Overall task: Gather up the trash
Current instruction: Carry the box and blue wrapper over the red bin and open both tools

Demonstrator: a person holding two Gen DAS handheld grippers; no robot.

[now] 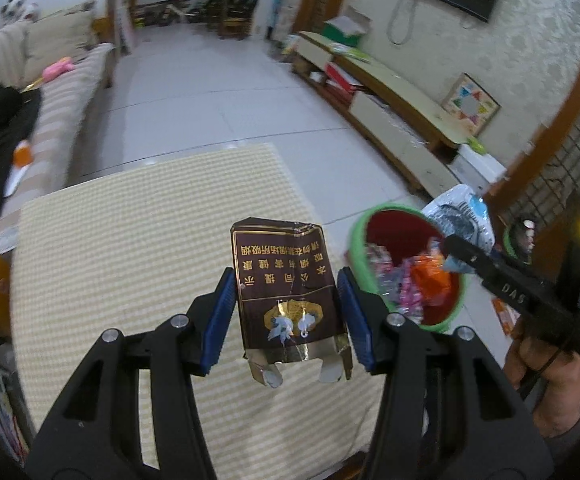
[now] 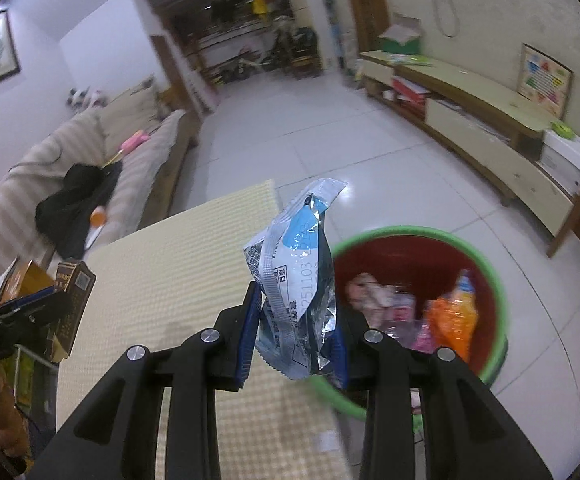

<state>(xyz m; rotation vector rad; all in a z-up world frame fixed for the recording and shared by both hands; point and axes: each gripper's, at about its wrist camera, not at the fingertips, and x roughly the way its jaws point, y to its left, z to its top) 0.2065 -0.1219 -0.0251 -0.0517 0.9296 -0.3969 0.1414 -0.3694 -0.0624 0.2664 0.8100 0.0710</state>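
Observation:
My left gripper (image 1: 285, 312) is shut on a flattened dark brown cigarette pack (image 1: 285, 292) with gold lettering, held above the yellow checked table mat (image 1: 129, 240). My right gripper (image 2: 296, 332) is shut on a crumpled silver and blue foil wrapper (image 2: 298, 280), held over the near rim of the bin. The round bin (image 2: 502, 320), green outside and red inside, stands on the floor right of the table and holds several colourful wrappers. In the left wrist view the bin (image 1: 358, 256) is at the right, with the right gripper (image 1: 456, 254) and foil wrapper (image 1: 462, 216) above it.
A striped sofa (image 1: 65, 108) with dark clothing lies left of the table. A long low TV cabinet (image 2: 490, 148) runs along the right wall. White tiled floor (image 1: 209, 80) stretches beyond the table. A person's hand (image 1: 546, 376) holds the right gripper.

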